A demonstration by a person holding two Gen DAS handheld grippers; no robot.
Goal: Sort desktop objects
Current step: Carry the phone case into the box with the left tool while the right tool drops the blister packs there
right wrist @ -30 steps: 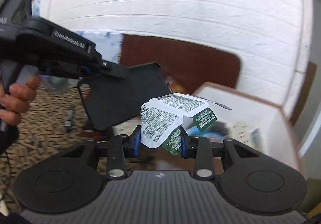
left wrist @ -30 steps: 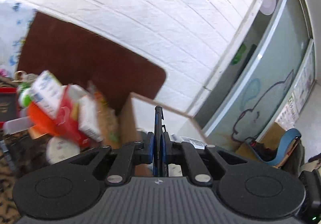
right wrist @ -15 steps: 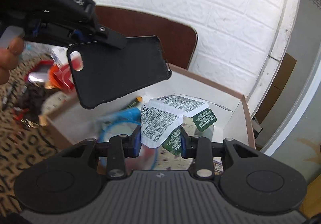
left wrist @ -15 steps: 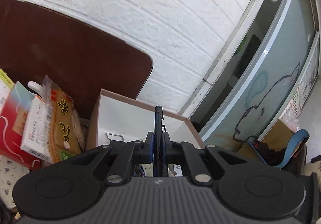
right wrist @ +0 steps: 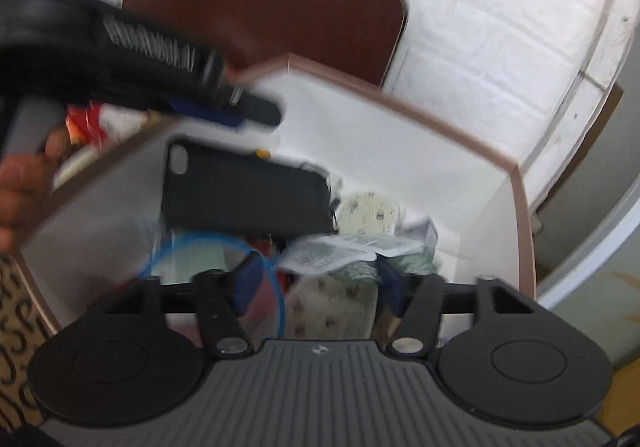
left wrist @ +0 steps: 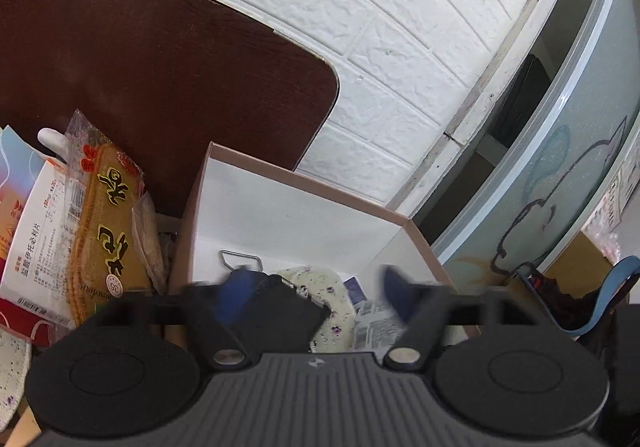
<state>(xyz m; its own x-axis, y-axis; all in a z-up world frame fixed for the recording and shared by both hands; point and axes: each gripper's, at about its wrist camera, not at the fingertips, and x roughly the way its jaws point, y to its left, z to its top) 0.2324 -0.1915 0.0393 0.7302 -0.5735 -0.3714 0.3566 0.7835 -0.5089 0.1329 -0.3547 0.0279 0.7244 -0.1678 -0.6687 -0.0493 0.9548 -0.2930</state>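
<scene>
Both grippers are over the white cardboard box [right wrist: 400, 151], pointing down into it.

Left gripper [left wrist: 316, 297]: jaws have just been opening and now stand wide apart, nothing between them. The black phone case [right wrist: 244, 195] is free of it, lying flat inside the box toward the box's left wall, camera cutout at its left end. In the left wrist view the case shows as a dark slab just past the left finger. A person's hand [right wrist: 24, 187] holds the left gripper's handle at the left edge of the right wrist view.

Right gripper [right wrist: 318, 283]: jaws have just been opening too, now apart. The white sauce packets [right wrist: 340, 251] sit just above the gap between the fingers, over the box contents; blur stops me telling if a pad is touching them.

Also in the box: a blue ring [right wrist: 216, 259], floral cloth [left wrist: 324, 287], a wire clip [left wrist: 240, 259] by the far wall.

Outside the box's left wall: a yellow snack bag [left wrist: 108, 223] and a white medicine box [left wrist: 40, 239], leaning by a dark brown board [left wrist: 160, 67].
</scene>
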